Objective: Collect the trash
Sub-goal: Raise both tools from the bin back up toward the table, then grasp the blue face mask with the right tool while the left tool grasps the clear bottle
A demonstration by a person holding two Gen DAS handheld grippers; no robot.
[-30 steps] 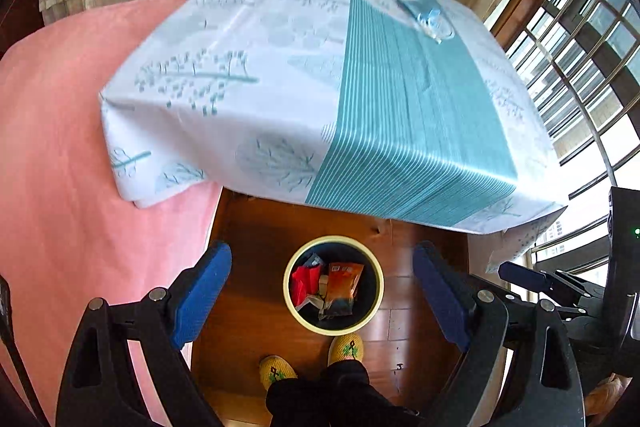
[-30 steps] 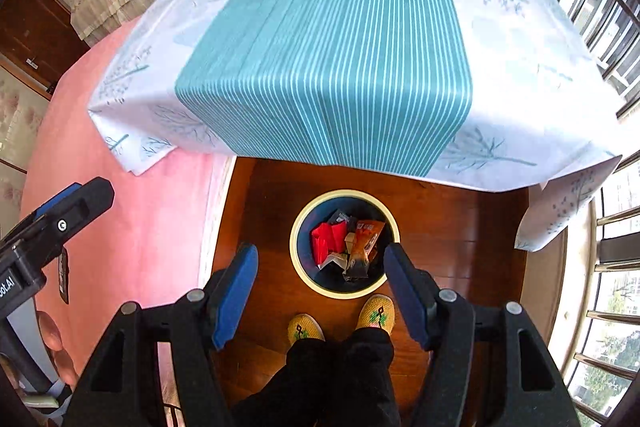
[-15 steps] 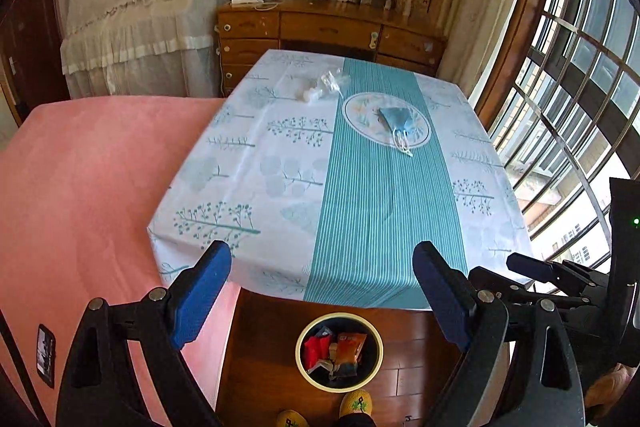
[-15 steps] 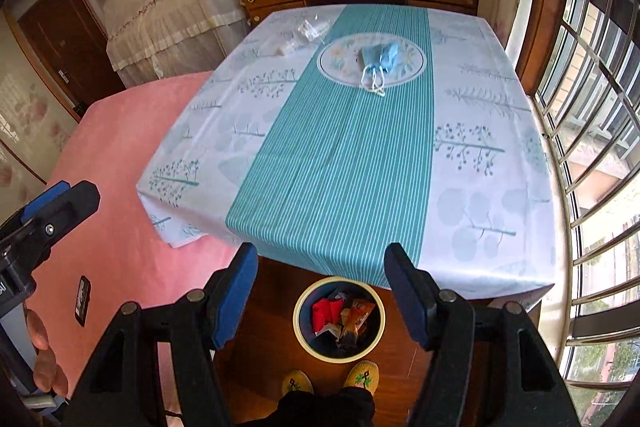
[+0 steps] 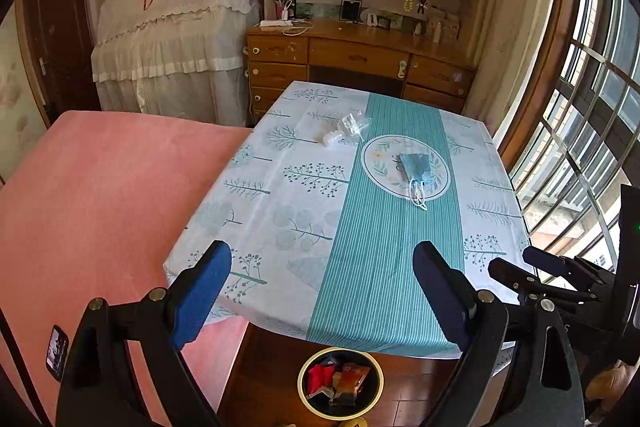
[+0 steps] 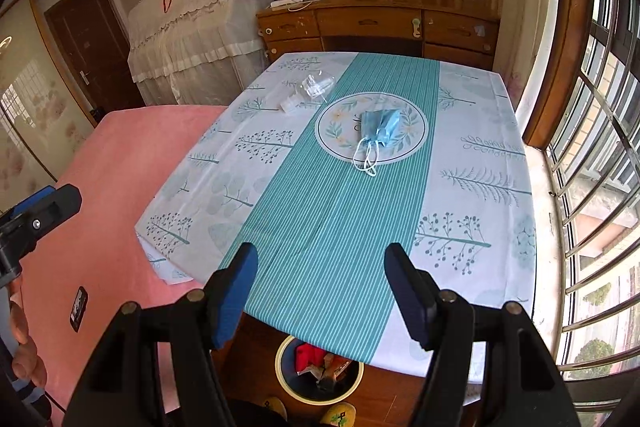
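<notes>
Both grippers, left [image 5: 322, 285] and right [image 6: 320, 287], gape empty; face mask [image 6: 379, 128] lies mid-table [image 6: 480, 187], clear wrapper [image 6: 316, 87] beyond it; dangling ear loops may snag or slip.

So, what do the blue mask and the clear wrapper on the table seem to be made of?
The blue mask looks like soft non-woven fabric: matte, pleated, folded, with thin white elastic loops. The clear wrapper looks like thin plastic film: transparent, crumpled, with glossy highlights. The small white piece beside it is too small to judge.
</notes>
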